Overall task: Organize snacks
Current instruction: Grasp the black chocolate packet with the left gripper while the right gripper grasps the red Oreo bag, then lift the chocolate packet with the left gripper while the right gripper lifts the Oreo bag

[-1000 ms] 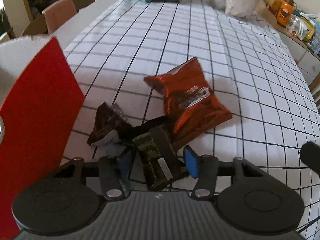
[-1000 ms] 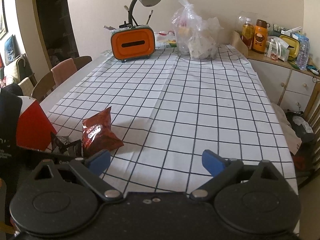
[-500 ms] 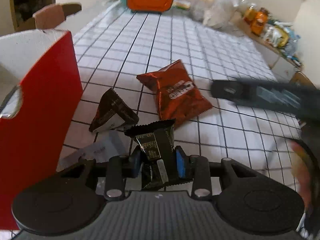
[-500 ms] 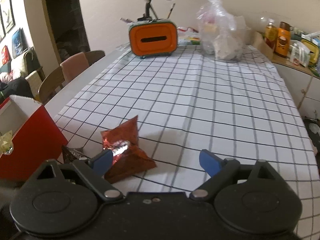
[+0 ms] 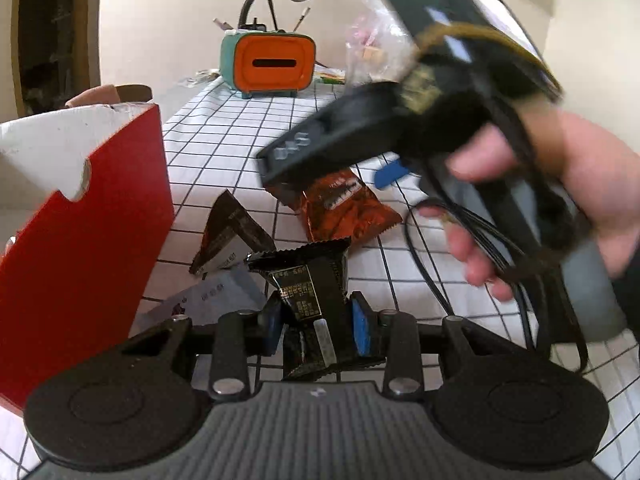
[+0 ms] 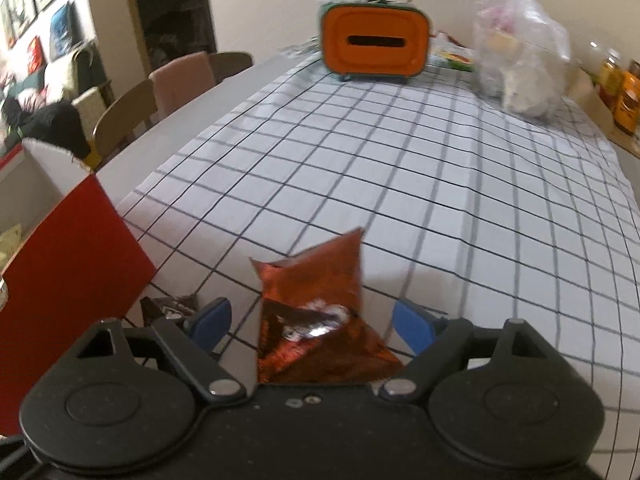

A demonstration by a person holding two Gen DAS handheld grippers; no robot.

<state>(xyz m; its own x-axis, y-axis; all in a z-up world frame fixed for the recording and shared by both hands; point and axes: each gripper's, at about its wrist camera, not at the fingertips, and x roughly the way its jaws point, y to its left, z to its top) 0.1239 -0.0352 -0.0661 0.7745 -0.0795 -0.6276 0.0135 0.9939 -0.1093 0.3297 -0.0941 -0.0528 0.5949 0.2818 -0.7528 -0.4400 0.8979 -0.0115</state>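
Note:
My left gripper (image 5: 316,320) is shut on a black snack packet (image 5: 308,280), held upright between its blue pads beside the open red box (image 5: 80,240). A dark brown packet (image 5: 228,232) and a pale grey packet (image 5: 216,296) lie on the checked cloth by the box. The red foil packet (image 6: 316,300) lies between the jaws of my right gripper (image 6: 312,322). Those jaws are closing, and both blue pads stand clear of the foil. In the left wrist view a hand (image 5: 580,184) holds that gripper over the red foil packet (image 5: 344,208).
The red box (image 6: 68,264) stands at the table's left edge, with the dark brown packet (image 6: 172,306) at its foot. An orange tissue box (image 6: 376,44), a lamp and a plastic bag (image 6: 520,48) stand at the far end. Chairs (image 6: 124,120) line the left side, bottles (image 6: 624,96) the right.
My left gripper closed on the black packet and lifted it off the cloth. My right gripper swung left and down until its narrowing jaws straddled the red foil packet.

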